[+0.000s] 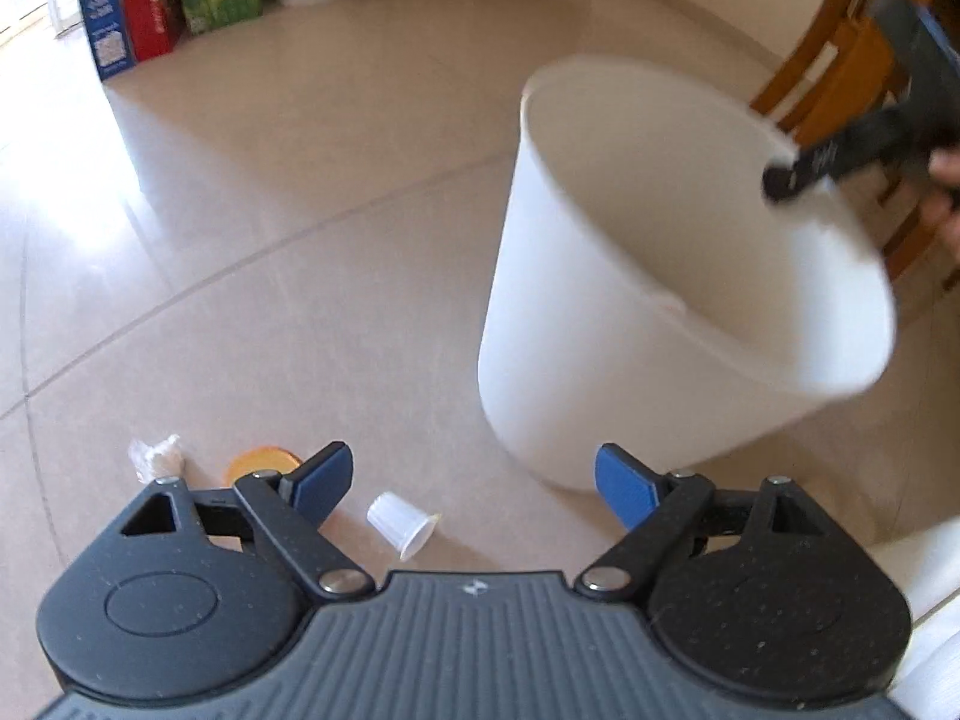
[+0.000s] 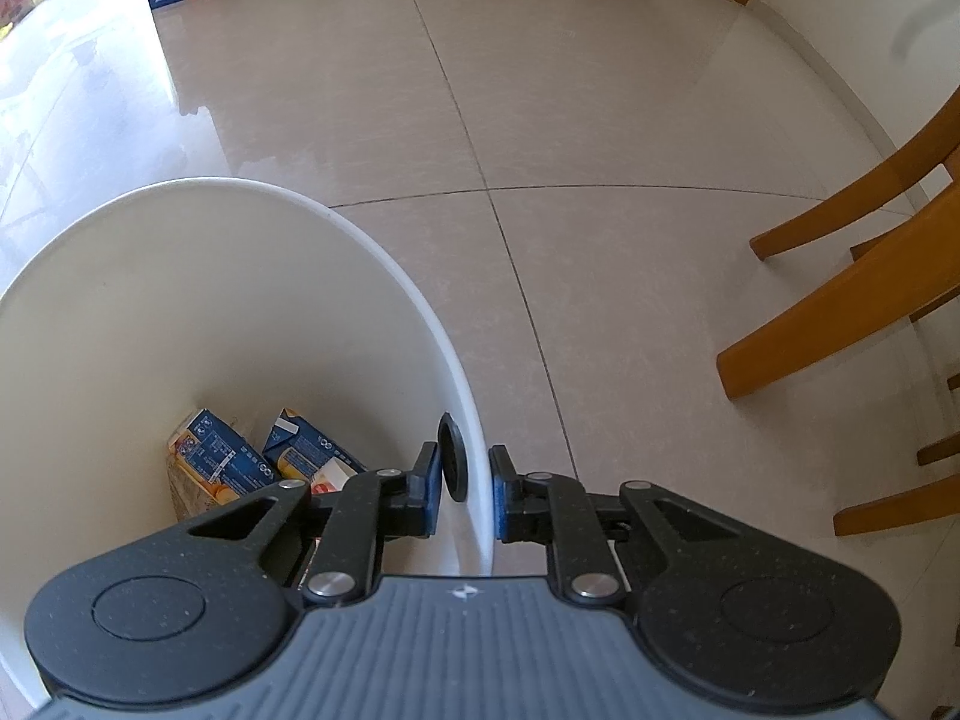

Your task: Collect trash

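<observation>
My right tongs [image 2: 465,489] pinch the round white plastic bin's rim [image 2: 384,258]; my left tongs [image 1: 474,489] gape empty over a small white plastic cup [image 1: 401,523] on the floor.

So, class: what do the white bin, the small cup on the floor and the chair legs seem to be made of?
White bin: probably plastic, smooth thin matte wall. Small cup: likely thin plastic, slightly translucent. Chair legs: apparently varnished wood, orange-brown with slight sheen.

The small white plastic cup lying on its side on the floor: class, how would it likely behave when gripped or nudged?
The cup looks thin-walled, so probably light and easily crushed. Lying on its side on smooth tile, it may roll in an arc if nudged.
</observation>
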{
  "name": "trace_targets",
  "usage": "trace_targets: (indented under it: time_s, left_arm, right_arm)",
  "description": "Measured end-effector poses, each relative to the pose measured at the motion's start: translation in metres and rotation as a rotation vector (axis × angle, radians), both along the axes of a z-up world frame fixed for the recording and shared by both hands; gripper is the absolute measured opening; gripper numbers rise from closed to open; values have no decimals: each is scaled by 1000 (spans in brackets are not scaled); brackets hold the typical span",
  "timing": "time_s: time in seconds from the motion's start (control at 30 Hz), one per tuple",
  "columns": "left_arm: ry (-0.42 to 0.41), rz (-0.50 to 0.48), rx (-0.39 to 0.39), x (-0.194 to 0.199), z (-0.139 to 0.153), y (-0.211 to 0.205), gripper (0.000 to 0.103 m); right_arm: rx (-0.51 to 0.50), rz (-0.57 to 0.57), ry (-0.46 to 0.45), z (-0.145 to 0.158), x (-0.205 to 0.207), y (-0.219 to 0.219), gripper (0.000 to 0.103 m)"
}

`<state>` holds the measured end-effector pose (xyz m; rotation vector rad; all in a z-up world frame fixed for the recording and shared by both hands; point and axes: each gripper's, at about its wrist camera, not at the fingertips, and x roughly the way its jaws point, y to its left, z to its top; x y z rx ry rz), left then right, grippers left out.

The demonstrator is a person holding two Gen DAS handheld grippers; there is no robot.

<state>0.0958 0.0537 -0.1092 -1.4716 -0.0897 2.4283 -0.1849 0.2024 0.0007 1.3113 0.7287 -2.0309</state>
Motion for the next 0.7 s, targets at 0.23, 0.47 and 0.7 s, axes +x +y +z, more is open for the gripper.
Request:
trace_targets:
  time_s: [0.23, 0.47, 0.7]
  left_arm:
    - [5, -54, -67, 12, -73, 5, 92]
    - [-10, -42, -5, 3, -116, -5, 92]
    - [-21, -93, -53, -24, -151, 16, 92]
  right_arm:
    - [6, 0, 8, 1, 4, -2, 20]
    - [16, 17, 20, 2, 10, -2, 20]
    - [19, 19, 18, 2, 9, 1, 19]
